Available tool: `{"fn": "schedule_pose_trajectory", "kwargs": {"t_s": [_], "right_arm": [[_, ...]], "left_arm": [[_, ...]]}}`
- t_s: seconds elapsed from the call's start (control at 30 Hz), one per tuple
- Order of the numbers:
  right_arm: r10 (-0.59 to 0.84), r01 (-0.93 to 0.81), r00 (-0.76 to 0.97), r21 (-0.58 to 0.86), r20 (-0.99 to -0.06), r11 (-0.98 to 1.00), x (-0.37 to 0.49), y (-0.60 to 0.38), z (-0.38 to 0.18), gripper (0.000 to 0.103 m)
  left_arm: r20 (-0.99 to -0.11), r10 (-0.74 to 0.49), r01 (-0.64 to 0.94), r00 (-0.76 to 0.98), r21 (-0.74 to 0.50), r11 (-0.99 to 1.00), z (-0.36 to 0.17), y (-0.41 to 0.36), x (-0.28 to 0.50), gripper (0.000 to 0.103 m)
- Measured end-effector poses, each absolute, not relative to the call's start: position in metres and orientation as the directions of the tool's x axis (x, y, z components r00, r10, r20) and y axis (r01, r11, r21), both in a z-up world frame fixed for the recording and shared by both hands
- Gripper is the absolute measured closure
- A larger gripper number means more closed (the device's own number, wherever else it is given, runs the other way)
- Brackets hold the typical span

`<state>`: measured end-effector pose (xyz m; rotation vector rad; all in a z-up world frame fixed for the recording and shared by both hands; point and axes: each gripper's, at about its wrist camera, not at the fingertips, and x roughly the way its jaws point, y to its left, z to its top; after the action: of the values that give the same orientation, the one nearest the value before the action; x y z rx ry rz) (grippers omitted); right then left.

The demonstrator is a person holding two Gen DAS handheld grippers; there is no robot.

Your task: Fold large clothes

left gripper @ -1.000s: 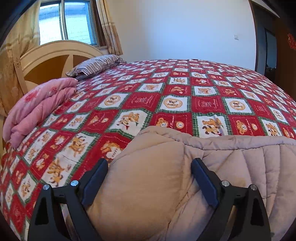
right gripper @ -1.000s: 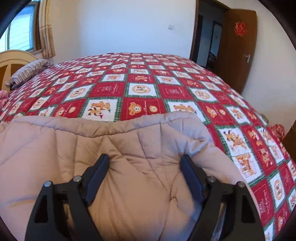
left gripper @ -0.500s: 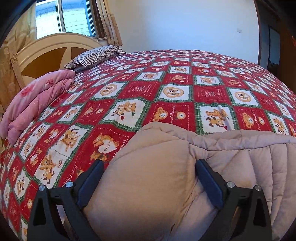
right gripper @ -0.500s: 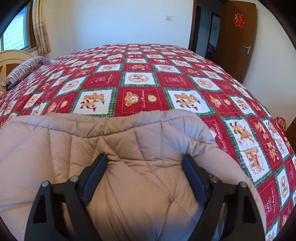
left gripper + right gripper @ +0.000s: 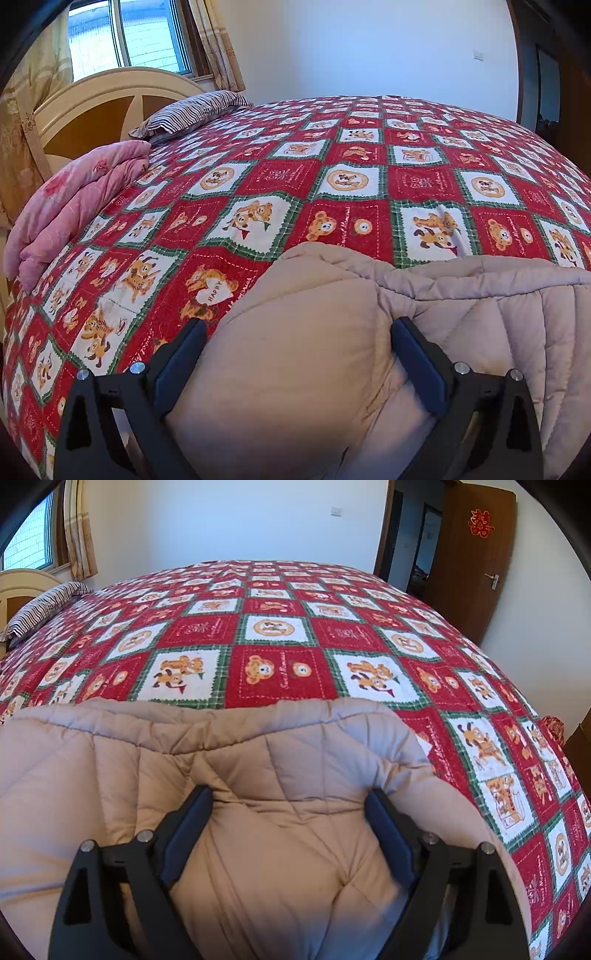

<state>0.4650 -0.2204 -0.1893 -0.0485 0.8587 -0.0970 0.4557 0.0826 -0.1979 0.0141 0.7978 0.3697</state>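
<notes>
Lying bunched between both wide-spread grippers (image 5: 297, 334) (image 5: 290, 801), neither clamping: beige coat (image 5: 303, 354) on bedspread (image 5: 351, 192); pink quilt (image 5: 70, 206), pillow (image 5: 188, 114) lying well clear.

A red, white and green patchwork bedspread with cartoon bears (image 5: 332, 177) covers the bed. A striped pillow (image 5: 192, 112) lies by the cream and wood headboard (image 5: 103, 99), with a folded pink quilt (image 5: 70, 206) nearer. Beige curtains (image 5: 221, 48) flank the window (image 5: 125, 37). A brown wooden door (image 5: 469, 554) stands open.
</notes>
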Motion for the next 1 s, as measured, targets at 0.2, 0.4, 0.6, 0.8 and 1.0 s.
{"fn": "schedule_pose_trajectory", "kwargs": {"t_s": [0.2, 0.4, 0.6, 0.8, 1.0], "right_arm": [[-0.136, 0.060, 0.627, -0.127, -0.767, 0.990, 0.469, -0.215, -0.187, 0.015], [-0.130, 0.089, 0.722, -0.096, -0.679, 0.991, 0.434, -0.189, -0.124, 0.018], [-0.042, -0.062, 0.725, -0.127, -0.688, 0.990, 0.431, -0.113, -0.128, 0.016], [-0.061, -0.055, 0.659, -0.129, -0.749, 0.990, 0.445, -0.110, -0.177, 0.011], [-0.089, -0.059, 0.651, -0.167, -0.754, 0.984, 0.451, -0.101, -0.189, 0.007]], "left_arm": [[-0.727, 0.304, -0.311, 0.616, 0.129, 0.941, -0.175, 0.087, 0.442, 0.003], [-0.582, 0.287, -0.282, 0.761, 0.101, 0.954, -0.118, 0.077, 0.374, 0.003], [-0.648, 0.315, -0.272, 0.693, 0.170, 0.947, -0.156, 0.072, 0.392, 0.003], [-0.649, 0.300, -0.290, 0.699, 0.127, 0.949, -0.181, 0.071, 0.394, 0.001], [-0.650, 0.315, -0.299, 0.692, 0.140, 0.944, -0.187, 0.067, 0.402, 0.001]]}}
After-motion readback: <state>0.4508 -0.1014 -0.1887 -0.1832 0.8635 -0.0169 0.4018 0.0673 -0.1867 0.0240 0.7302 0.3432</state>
